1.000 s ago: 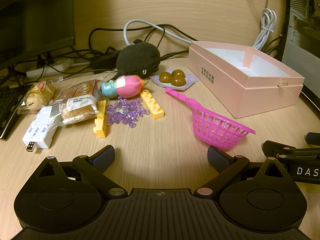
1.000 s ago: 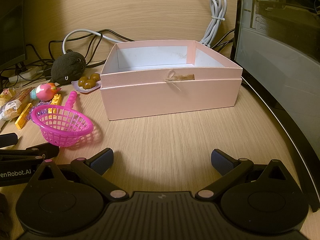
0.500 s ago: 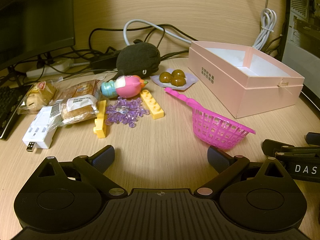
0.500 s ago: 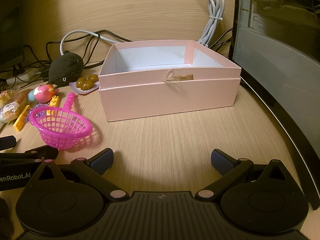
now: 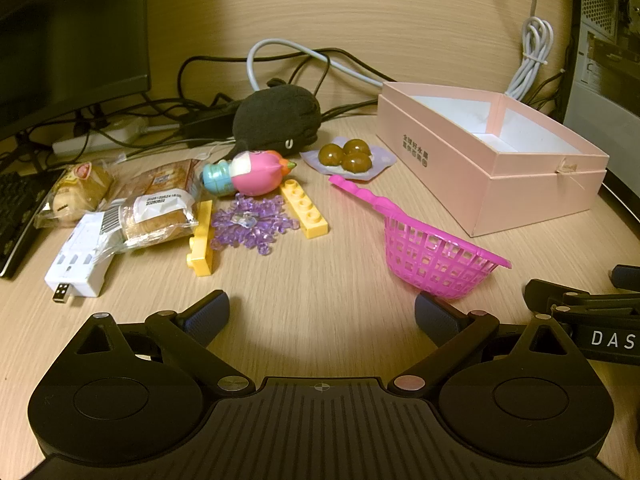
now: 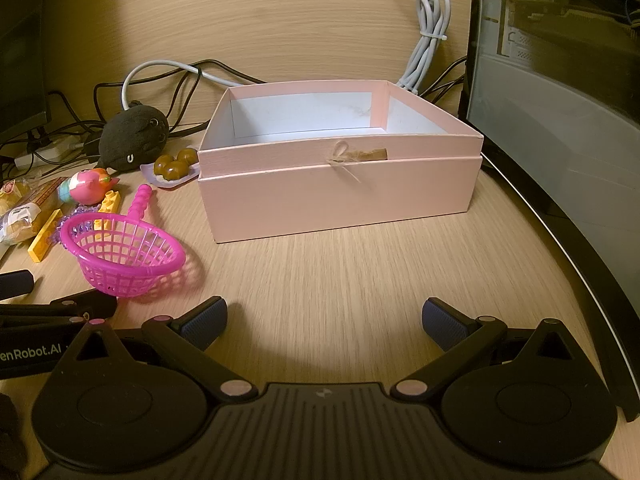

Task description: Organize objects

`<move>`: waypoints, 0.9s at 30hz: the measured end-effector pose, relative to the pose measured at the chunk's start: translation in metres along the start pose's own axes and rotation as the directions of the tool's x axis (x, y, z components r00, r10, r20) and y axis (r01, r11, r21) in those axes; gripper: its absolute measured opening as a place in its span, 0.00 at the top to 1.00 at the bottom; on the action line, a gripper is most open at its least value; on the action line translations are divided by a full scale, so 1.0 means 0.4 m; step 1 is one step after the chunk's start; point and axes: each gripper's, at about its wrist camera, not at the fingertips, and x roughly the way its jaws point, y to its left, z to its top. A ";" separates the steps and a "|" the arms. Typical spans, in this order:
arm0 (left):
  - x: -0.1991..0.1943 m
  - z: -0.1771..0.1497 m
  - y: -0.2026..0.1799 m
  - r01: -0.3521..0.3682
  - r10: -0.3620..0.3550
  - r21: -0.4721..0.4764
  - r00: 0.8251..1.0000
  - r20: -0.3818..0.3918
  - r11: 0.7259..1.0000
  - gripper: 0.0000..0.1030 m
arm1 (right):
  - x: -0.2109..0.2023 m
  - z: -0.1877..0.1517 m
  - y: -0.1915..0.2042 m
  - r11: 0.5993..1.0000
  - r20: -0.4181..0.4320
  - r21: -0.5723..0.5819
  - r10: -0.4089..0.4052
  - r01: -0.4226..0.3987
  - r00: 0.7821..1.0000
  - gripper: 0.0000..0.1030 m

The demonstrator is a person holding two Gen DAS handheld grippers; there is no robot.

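Two readable marks: "DAS" on right tongs (image 5: 624, 300), "enRobot.AI" on left tongs (image 6: 56, 300).

White lettering "DAS" shows on the right gripper (image 5: 592, 304), cut off by the frame edge. The left gripper (image 6: 52, 312) carries "enRobot.AI", likewise cut off. The pink box (image 5: 496, 160) bears small dark characters, illegible. A wrapped bread packet (image 5: 156, 216) has a barcode label with unreadable digits.
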 end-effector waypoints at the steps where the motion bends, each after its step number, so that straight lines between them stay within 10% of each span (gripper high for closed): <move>1: 0.000 0.000 0.000 0.000 0.000 0.000 1.000 0.000 1.000 0.01 | 0.000 0.000 0.001 1.000 0.000 0.000 0.000 0.000 1.000 0.00; 27: -0.030 0.000 0.032 0.043 -0.043 -0.063 0.999 0.001 0.997 0.03 | 0.000 0.026 -0.014 0.998 -0.102 -0.037 0.044 -0.048 0.994 0.00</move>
